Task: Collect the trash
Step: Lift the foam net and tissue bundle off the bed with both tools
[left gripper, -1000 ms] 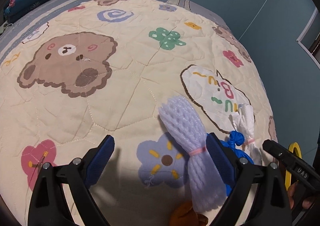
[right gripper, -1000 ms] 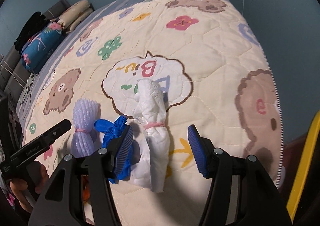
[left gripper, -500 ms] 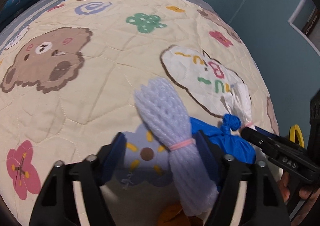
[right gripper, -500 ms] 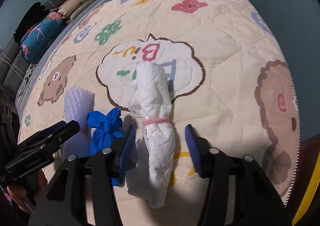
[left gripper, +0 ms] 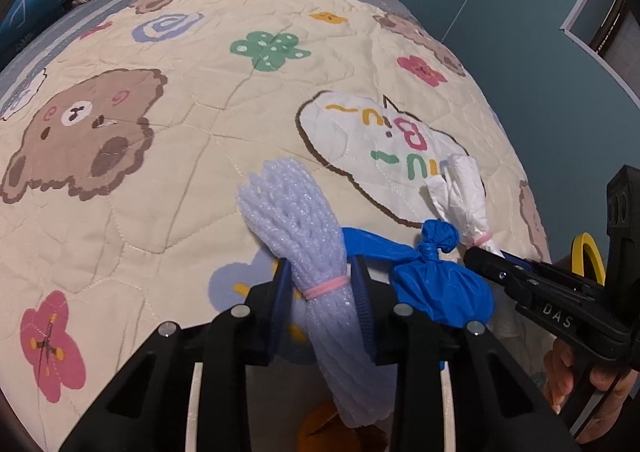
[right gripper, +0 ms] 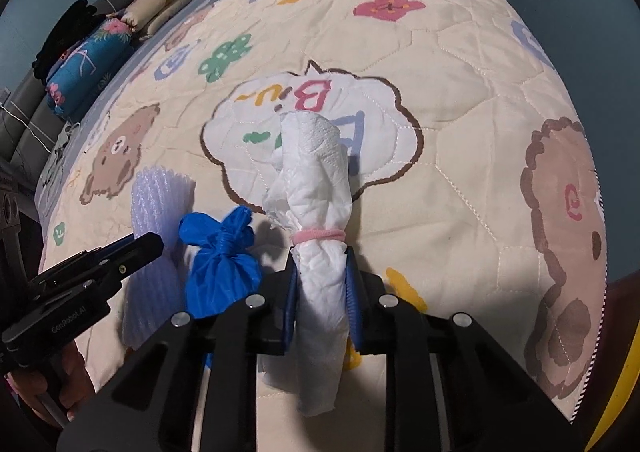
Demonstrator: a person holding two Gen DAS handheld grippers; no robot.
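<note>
My left gripper [left gripper: 320, 284] is shut on a pale lilac foam net bundle [left gripper: 296, 220], gripping it at its pink rubber band on the quilt. My right gripper [right gripper: 322, 272] is shut on a white tissue bundle [right gripper: 316, 172], just below its pink band. A knotted blue plastic bag [left gripper: 436, 284] lies on the quilt between the two bundles; it also shows in the right wrist view [right gripper: 222, 264]. The foam net shows in the right wrist view [right gripper: 160, 192] behind the left gripper's body, and the tissue shows in the left wrist view [left gripper: 464, 192].
A cream quilt [left gripper: 200, 132] with bears and flowers covers the bed. Folded pillows and blankets [right gripper: 104, 48] lie at the far end. Something orange [left gripper: 328, 428] sits under the left gripper at the near edge. A yellow object [left gripper: 588, 256] stands off the bed's right side.
Both grippers have closed from wide open: the left onto the foam net bundle, the right onto the tissue bundle. Both moved forward over their bundles.
</note>
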